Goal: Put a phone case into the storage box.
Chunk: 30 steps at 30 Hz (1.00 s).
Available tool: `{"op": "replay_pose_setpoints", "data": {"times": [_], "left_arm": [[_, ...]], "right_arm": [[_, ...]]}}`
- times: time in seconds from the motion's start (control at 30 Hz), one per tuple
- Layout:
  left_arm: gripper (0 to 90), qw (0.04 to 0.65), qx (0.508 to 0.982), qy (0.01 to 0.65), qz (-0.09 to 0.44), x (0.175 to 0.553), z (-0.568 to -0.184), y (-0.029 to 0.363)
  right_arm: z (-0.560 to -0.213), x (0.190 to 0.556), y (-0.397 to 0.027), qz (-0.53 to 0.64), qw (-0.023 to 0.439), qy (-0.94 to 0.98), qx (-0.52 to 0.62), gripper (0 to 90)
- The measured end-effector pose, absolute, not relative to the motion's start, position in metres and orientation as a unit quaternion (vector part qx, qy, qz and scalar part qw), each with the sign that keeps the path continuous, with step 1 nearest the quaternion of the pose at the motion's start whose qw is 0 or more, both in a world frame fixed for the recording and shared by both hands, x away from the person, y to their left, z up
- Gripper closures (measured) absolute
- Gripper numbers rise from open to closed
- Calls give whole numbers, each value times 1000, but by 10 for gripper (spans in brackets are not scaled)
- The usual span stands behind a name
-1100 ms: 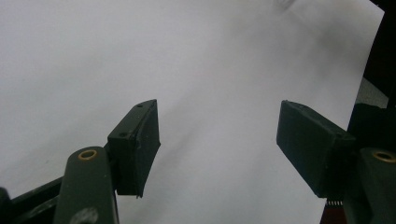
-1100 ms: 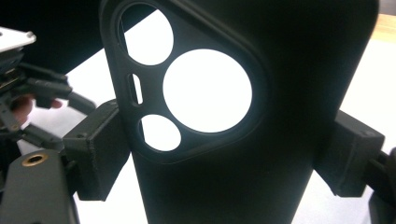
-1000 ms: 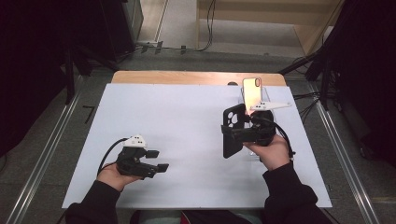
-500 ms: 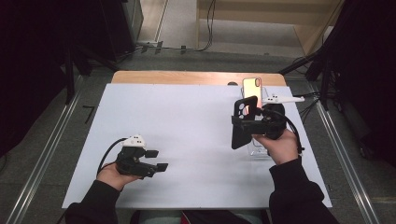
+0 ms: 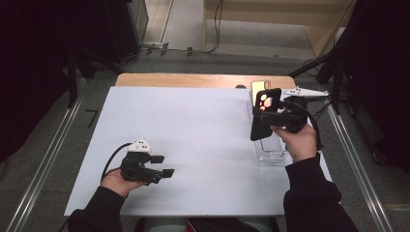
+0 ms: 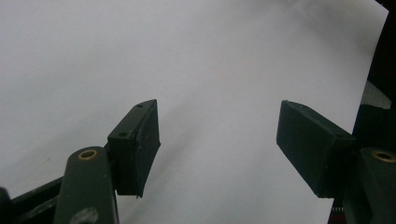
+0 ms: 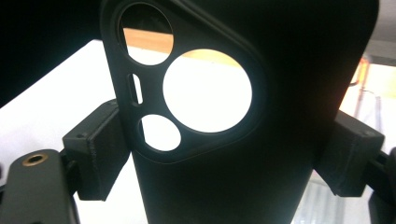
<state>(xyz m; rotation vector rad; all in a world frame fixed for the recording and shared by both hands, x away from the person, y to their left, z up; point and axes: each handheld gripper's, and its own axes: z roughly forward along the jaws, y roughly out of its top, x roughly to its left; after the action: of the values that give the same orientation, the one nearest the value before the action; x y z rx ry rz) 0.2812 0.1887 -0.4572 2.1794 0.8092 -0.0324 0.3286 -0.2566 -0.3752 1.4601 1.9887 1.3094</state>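
High view: a black phone case (image 5: 262, 115) is clamped upright by the right gripper (image 5: 270, 112) above the table (image 5: 203, 125); the left gripper (image 5: 162, 166) is held spread, empty.

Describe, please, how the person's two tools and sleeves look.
Both arms wear black sleeves. The left tool is black with a white block on top and a black cable looping behind it. The right tool is black too, with a black cable. Both have flat rectangular jaw pads and brass-coloured screw eyelets.

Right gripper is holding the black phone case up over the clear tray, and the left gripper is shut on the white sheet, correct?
Not quite: the left gripper is open, jaws wide apart with nothing between them, as the left gripper view shows. The rest holds: the right gripper grips the black phone case above the clear tray.
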Motion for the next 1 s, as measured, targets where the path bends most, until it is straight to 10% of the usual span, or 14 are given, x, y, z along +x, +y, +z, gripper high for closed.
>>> {"op": "replay_pose_setpoints", "data": {"times": [1.0], "left_arm": [[305,407,855,321,-17,280,-457,191]], "right_arm": [[-413,420,-288,412,241,648,593,131]]}}
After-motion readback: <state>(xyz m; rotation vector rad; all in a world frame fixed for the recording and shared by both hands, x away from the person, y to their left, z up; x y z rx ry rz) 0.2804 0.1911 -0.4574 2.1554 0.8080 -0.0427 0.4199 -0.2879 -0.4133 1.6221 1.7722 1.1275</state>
